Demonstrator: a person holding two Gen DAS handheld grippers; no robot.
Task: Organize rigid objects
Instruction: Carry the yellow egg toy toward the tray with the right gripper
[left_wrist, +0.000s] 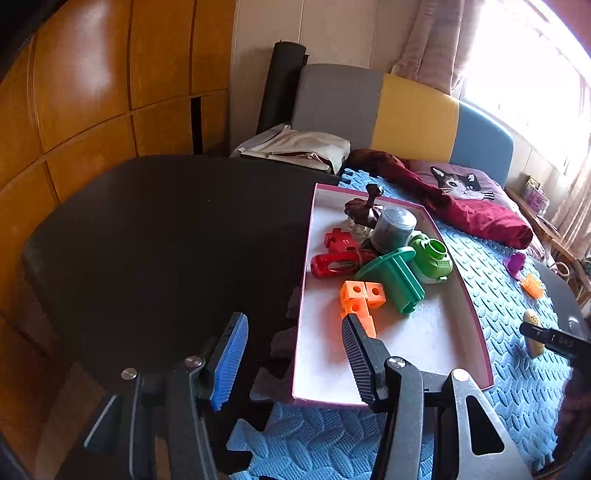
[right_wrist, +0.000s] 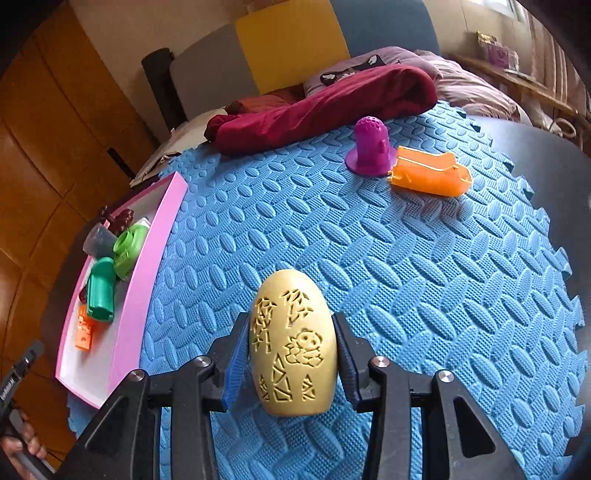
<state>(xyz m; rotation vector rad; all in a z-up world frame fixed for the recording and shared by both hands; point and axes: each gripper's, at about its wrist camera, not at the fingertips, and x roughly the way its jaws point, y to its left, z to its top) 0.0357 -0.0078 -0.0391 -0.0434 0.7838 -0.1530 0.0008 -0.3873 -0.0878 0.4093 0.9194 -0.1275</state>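
left gripper (left_wrist: 293, 360): jaws apart with nothing between them, hanging over the near corner of the pink tray (left_wrist: 480, 363); its right-hand finger overlaps the tray's white floor, its blue-padded finger is over the dark table (left_wrist: 147, 229).
pink tray: ahead and to the right of the left gripper; it already holds orange cubes (left_wrist: 360, 301), a green spool-like piece (left_wrist: 397, 278), a light green toy (left_wrist: 432, 258), a red piece (left_wrist: 338, 264), a grey tub (left_wrist: 393, 227) and a dark figurine (left_wrist: 364, 206).
right gripper (right_wrist: 291, 354): closed on the yellow carved egg (right_wrist: 293, 343), a pad on each flank, the egg's rounded top pointing away from the fingers.
yellow carved egg: between the right jaws, over the blue foam mat (right_wrist: 406, 258); whether it is lifted clear of the mat I cannot tell.
pink tray from the right gripper: off to its left, near but apart.
leftovers: purple cup (right_wrist: 367, 147) and orange scoop (right_wrist: 430, 173), far ahead and to the right of the right gripper, just beside one another on the mat.
step in hand: likely carrying the egg to the tray.
next move: swing the egg left over the tray rim and release on the bare white floor nearest the gripper, keeping clear of the left gripper there.
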